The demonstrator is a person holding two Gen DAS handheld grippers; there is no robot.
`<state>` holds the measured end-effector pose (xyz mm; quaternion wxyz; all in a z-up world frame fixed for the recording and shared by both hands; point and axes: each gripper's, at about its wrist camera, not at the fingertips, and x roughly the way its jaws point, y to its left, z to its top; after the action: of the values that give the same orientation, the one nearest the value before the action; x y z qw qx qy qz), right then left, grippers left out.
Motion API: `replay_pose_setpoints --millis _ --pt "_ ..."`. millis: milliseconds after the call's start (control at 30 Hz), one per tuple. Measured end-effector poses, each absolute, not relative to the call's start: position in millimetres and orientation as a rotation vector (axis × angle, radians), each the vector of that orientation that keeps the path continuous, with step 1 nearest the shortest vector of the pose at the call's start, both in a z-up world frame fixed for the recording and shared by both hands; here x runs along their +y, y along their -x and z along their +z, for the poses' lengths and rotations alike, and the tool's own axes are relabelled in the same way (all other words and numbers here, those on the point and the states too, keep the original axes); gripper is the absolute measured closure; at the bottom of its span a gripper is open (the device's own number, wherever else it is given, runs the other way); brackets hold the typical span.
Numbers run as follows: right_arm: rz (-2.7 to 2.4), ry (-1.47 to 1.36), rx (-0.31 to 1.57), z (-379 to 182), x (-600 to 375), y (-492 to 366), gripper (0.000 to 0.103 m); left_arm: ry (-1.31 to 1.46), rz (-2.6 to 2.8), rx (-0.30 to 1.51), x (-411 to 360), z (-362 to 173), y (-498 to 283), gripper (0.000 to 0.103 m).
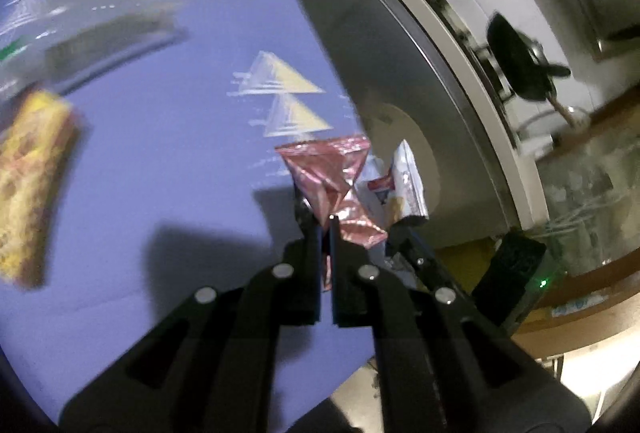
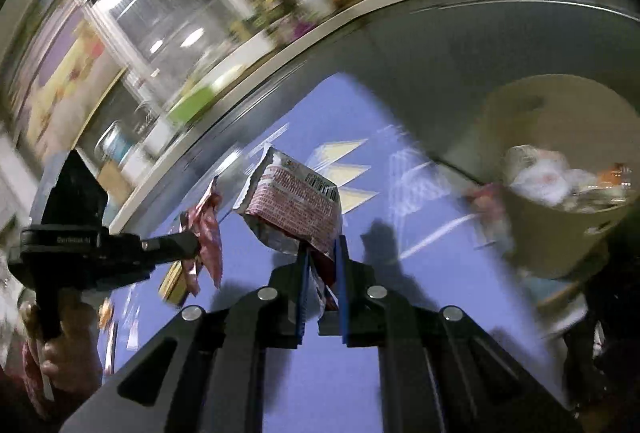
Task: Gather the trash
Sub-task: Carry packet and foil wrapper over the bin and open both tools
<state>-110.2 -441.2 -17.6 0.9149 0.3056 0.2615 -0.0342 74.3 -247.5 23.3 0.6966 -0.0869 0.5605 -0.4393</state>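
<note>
Though blurred — bin (image 2: 560,233) rim near wrapper (image 2: 296,201).

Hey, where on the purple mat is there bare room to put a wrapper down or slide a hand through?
The widest bare stretch of the purple mat lies between the yellow snack packet and the triangle prints, running back toward the left gripper. It is crowded at the mat's corner, where both grippers hold wrappers, and at the trash bin, already heaped.
</note>
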Motion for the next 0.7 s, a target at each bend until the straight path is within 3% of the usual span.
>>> replay_pose_setpoints --millis 433,533,567,600,700 --pt "-0.387 -0.848 0.461 -42 -595 138 0.091 -0.053 -1.12 1.272 -478 10 -51 0.1" --pt "-0.439 -0.839 0.481 -49 -607 134 0.067 -0.083 -1.125 1.257 -504 0 -49 0.086" --pt "-0.446 -0.836 0.483 -51 -611 132 0.05 -0.092 -1.125 1.25 -508 -2 -49 0.074" --pt "-0.458 -0.83 0.481 -52 -612 131 0.041 -0.107 -1.113 1.241 -512 -5 -48 0.061" --pt "-0.469 -0.803 0.474 -52 -611 130 0.04 -0.128 -1.081 1.212 -515 -7 -47 0.055"
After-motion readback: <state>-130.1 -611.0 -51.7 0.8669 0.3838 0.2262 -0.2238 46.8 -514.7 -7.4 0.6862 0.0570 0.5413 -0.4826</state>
